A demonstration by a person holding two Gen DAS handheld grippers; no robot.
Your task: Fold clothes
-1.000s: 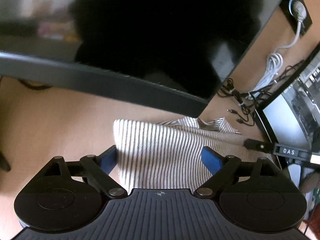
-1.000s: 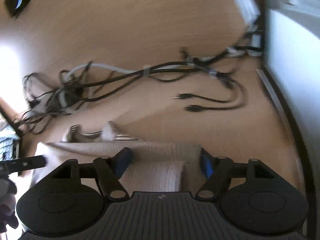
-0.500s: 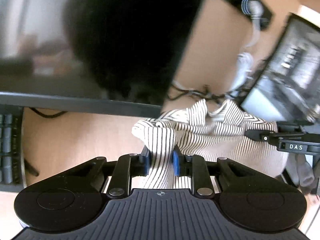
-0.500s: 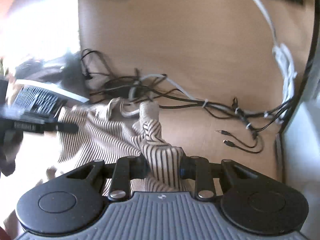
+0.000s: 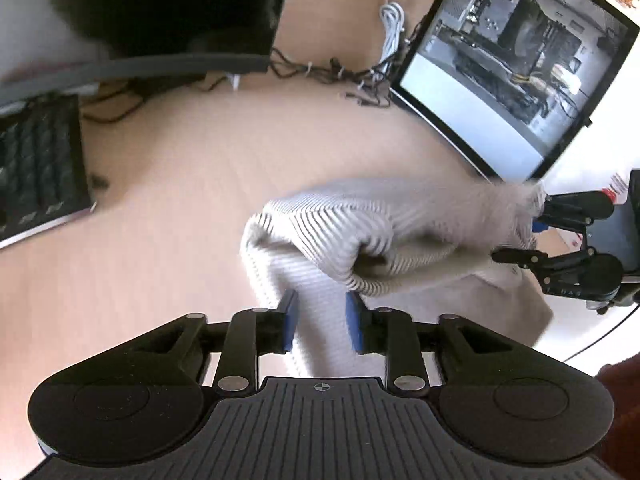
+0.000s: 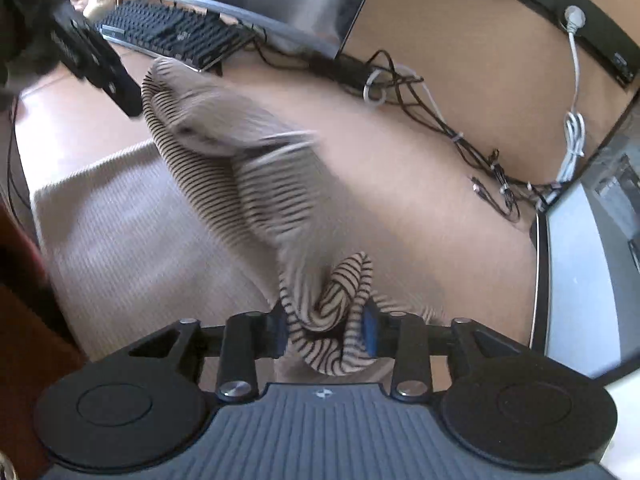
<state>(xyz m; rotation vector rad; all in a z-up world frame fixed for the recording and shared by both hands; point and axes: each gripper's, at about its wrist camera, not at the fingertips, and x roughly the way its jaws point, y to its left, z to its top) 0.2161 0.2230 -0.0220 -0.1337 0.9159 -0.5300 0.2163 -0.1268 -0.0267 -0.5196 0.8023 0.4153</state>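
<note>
A white garment with thin black stripes point(image 5: 340, 224) hangs stretched between my two grippers above the wooden desk point(image 5: 180, 184). My left gripper point(image 5: 321, 320) has a fold of it filling the gap between its blue pads while its jaws are opening. In the right wrist view a rolled bunch of the striped cloth point(image 6: 332, 304) is squeezed in my right gripper point(image 6: 325, 328), whose jaws are also opening. The right gripper point(image 5: 520, 236) shows at the cloth's far end in the left wrist view. The left gripper point(image 6: 136, 100) shows at the upper left in the right wrist view. More of the garment point(image 6: 132, 232) lies flat below.
A black keyboard point(image 5: 36, 168) lies at the left under a dark monitor point(image 5: 160, 12). A glass-sided computer case point(image 5: 508, 64) stands at the right. Tangled cables point(image 6: 440, 120) and a white cord point(image 6: 574, 128) run along the back of the desk.
Both grippers shut on the garment's far edge, then lifted it and pulled it away from the monitor and cables. The cloth now hangs bunched and blurred between them.
</note>
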